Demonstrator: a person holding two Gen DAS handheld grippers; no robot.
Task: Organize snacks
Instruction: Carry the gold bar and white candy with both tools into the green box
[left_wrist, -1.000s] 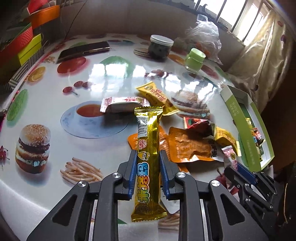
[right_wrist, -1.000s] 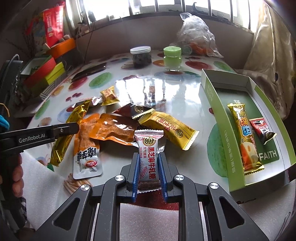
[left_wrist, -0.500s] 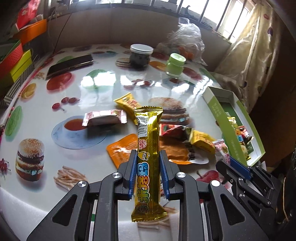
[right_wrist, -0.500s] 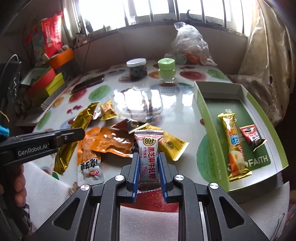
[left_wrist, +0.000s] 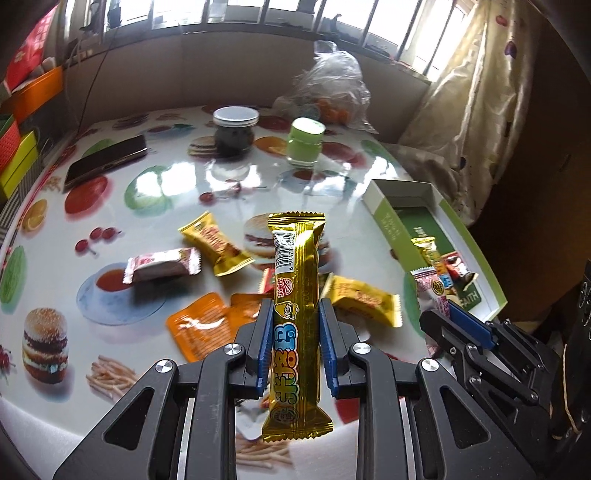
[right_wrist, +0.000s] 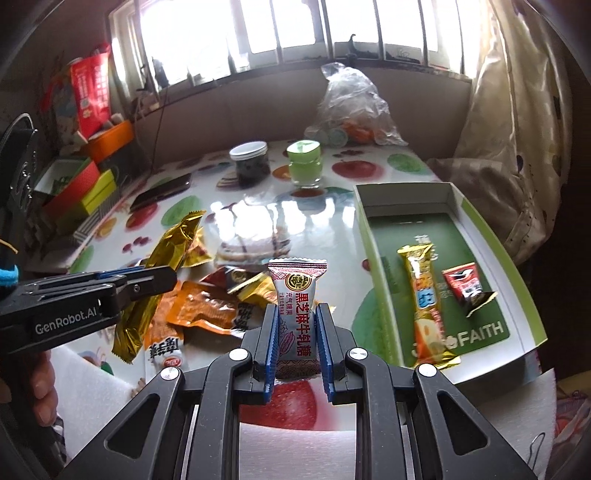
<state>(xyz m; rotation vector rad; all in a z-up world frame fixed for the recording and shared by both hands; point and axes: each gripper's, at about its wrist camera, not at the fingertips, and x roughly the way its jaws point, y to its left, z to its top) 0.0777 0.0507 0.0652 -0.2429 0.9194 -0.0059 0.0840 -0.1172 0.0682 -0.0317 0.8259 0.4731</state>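
My left gripper (left_wrist: 295, 314) is shut on a long gold snack bar (left_wrist: 295, 295), held upright above the table. My right gripper (right_wrist: 294, 310) is shut on a white and pink candy packet (right_wrist: 297, 295), also lifted off the table. A green and white tray (right_wrist: 517, 295) lies at the right; it holds a gold bar (right_wrist: 424, 295) and a small red packet (right_wrist: 465, 288). Loose snacks remain on the table: orange packets (right_wrist: 199, 314), a yellow packet (left_wrist: 362, 299), another yellow packet (left_wrist: 214, 240) and a white and pink candy (left_wrist: 162, 264).
On the fruit-print table stand a dark jar (left_wrist: 234, 133), a green jar (left_wrist: 304, 142), a phone (left_wrist: 105, 162) and a clear plastic bag (left_wrist: 332, 85). Coloured boxes (right_wrist: 85, 188) stack at the left edge. A curtain (right_wrist: 517, 147) hangs at the right.
Both grippers have risen with their snacks still held, so the table looks farther away. The tray has come more fully into the left wrist view.
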